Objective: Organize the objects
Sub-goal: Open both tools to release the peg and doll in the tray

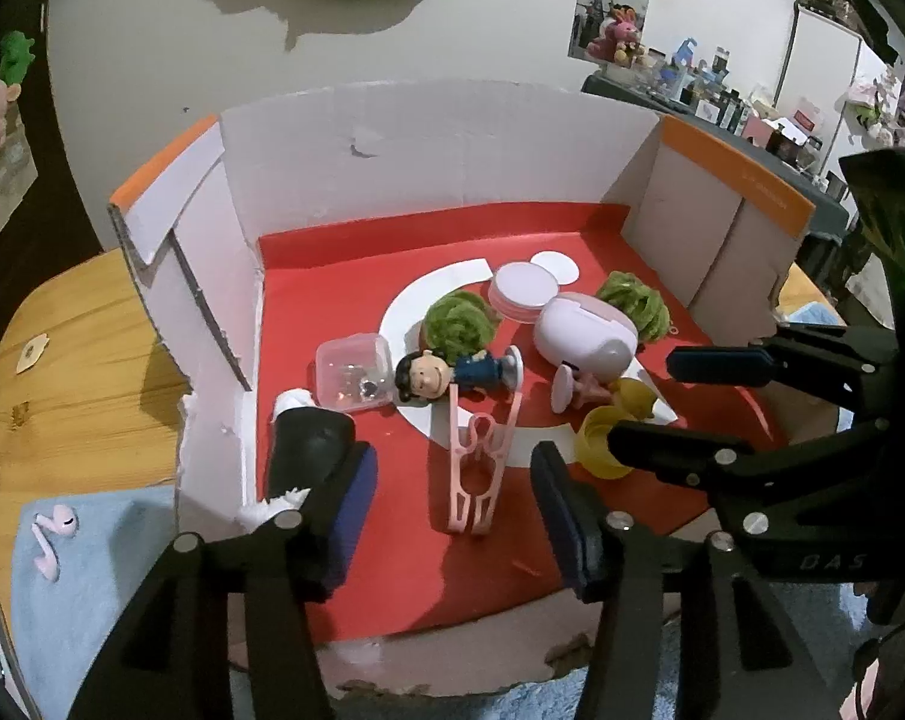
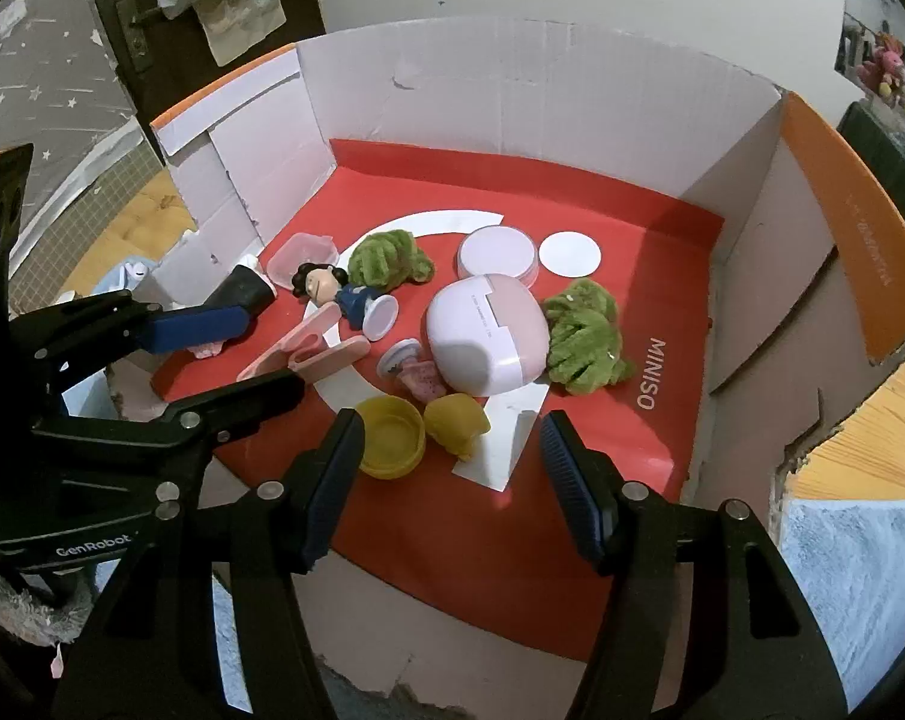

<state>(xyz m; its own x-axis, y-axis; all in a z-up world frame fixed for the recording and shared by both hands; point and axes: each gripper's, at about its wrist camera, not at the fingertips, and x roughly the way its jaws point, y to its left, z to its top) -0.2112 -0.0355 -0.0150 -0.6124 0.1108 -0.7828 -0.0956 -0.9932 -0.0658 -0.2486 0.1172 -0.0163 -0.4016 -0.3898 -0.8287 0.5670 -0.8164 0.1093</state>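
Observation:
A cardboard box (image 1: 392, 168) (image 2: 512, 90) with a red liner holds the objects. My left gripper (image 1: 452, 522) (image 2: 236, 360) is open. A pink clip (image 1: 482, 468) (image 2: 308, 354) lies just ahead between its fingers, untouched by the pads. My right gripper (image 2: 452, 486) (image 1: 686, 408) is open above the box floor with nothing held. A yellow cup (image 2: 392, 435) (image 1: 602, 441) and a yellow lump (image 2: 457, 423) lie just beyond its fingertips. Further in are a pink-white case (image 2: 482, 339) (image 1: 584, 339), a doll figure (image 1: 446, 372) (image 2: 338, 291) and two green fluffy items (image 2: 584, 330) (image 2: 389, 258).
A clear plastic box (image 1: 356, 375), a round pink tin (image 2: 497, 252) and a black item (image 1: 308, 450) also lie in the box. Outside are a wooden table (image 1: 62, 360), a blue towel (image 2: 854, 570) and pink earbuds (image 1: 53, 534). Cluttered shelves (image 1: 692, 78) stand far right.

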